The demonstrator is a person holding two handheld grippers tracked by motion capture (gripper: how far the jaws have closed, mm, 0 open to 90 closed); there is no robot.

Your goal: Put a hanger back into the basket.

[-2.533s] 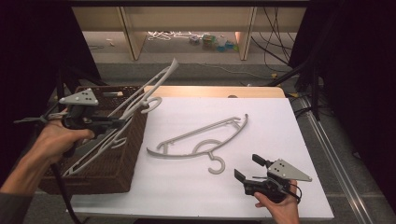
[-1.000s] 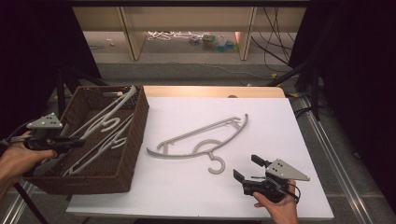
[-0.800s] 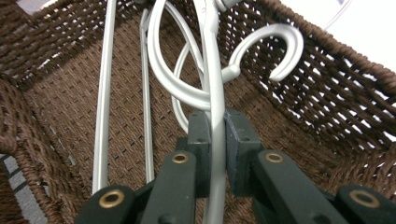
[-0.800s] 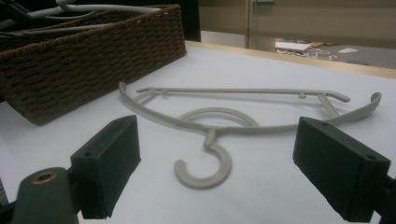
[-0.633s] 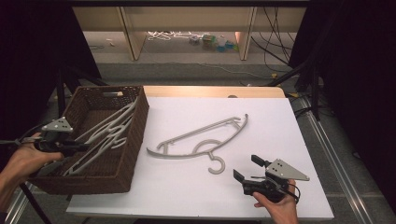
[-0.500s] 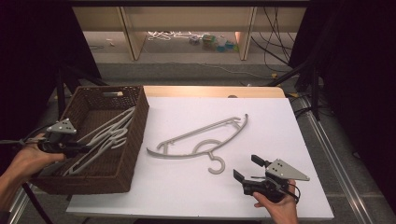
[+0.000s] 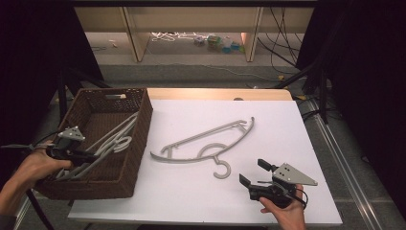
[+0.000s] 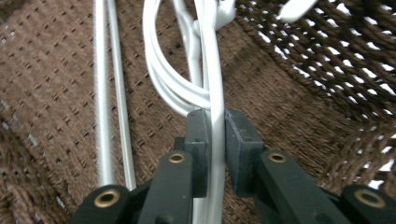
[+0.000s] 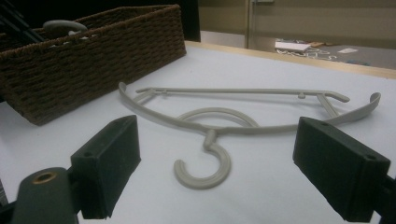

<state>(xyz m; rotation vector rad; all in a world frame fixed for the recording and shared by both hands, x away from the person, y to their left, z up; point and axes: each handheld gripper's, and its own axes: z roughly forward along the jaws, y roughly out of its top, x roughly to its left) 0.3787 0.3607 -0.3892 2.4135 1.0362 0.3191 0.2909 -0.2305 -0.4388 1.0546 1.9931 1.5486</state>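
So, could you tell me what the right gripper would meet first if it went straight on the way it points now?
Most likely the hook of the grey hanger lying on the white table. The right gripper has its jaws wide open with the hook centred between them; how far ahead it lies is unclear.

We are seeing open white tabletop (image 7: 287, 129) lying around the grey plastic hanger (image 7: 206, 143); the brown woven wicker basket (image 7: 136, 139) walls are hemming in the white hangers (image 7: 107, 143) inside, crowding any reach there.
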